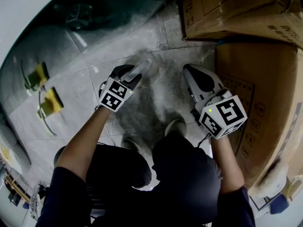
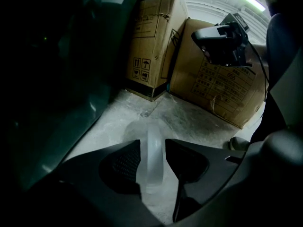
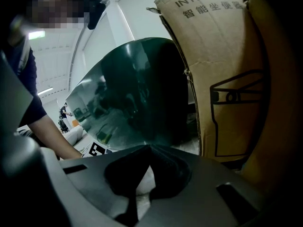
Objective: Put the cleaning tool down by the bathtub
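Translucent, frosted plastic makes up the cleaning tool (image 1: 141, 66), which lies on the pale marbled floor (image 1: 156, 98) in the strip between the dark green bathtub (image 1: 109, 8) and the cardboard boxes (image 1: 265, 89). In the left gripper view its arched handle (image 2: 152, 155) runs straight up the gap of the left tongs (image 2: 153, 143), and its wider head lies on the floor just ahead of the tips, close to the foot of the bathtub wall (image 2: 57, 70).

The left tongs stand apart around that handle. A thin sliver of space shows on the right side, so they do not appear to clamp it. From the head view, the left tongs (image 1: 131, 74) point down and forward over the tool.

The right tongs (image 1: 188, 69) hover near the boxes, well apart from the tool. In the right gripper view the tips (image 3: 150, 146) meet and grip nothing. Beyond them rise the glossy curve of the bathtub (image 3: 137, 89) and a printed box (image 3: 227, 79).

The person crouches, and a pale shoe (image 1: 175, 126) rests on the floor between the arms.
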The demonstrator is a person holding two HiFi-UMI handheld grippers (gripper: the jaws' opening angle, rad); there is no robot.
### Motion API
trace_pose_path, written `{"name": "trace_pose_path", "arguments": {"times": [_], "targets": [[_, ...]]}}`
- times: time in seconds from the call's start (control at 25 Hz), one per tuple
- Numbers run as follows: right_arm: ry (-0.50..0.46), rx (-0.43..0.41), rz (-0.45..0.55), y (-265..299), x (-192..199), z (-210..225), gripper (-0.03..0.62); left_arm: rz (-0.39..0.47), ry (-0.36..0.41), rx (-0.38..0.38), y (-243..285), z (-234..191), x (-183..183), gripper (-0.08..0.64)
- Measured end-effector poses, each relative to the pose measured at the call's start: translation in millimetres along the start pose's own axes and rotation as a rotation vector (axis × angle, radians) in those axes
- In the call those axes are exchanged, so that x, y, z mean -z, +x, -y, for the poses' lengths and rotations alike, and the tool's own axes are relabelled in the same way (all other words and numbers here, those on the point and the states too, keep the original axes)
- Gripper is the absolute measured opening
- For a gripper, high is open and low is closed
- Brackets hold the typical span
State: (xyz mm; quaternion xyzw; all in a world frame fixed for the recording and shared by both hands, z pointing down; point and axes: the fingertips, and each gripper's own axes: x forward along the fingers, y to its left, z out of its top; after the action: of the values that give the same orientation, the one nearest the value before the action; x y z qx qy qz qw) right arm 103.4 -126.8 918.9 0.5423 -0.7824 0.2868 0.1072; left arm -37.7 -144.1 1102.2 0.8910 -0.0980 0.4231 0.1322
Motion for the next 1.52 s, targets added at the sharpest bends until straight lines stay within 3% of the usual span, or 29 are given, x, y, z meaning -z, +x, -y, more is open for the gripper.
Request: {"name": "trace_pose_path", "arguments": {"times": [0.24, 0.44, 0.96, 1.52], "targets": [[0.007, 0.000, -0.006, -6, -14, -6, 0.005, 0.035, 0.007, -0.021, -28, -4, -29, 0.190], [-0.003, -0.012, -0.010, -28, -53, -25, 0.005, 0.056, -0.003, -0.048, -78, -3, -64, 0.190], [0.001, -0.001, -0.012, -104, -189, -76, 0.005, 0.098, -0.010, -0.078, -226, 16, -176, 0.189], [-0.044, 0.006, 0.027, -197, -351, -165, 0.005, 0.298, -0.074, -0.152, -442, 57, -326, 0.187]]}}
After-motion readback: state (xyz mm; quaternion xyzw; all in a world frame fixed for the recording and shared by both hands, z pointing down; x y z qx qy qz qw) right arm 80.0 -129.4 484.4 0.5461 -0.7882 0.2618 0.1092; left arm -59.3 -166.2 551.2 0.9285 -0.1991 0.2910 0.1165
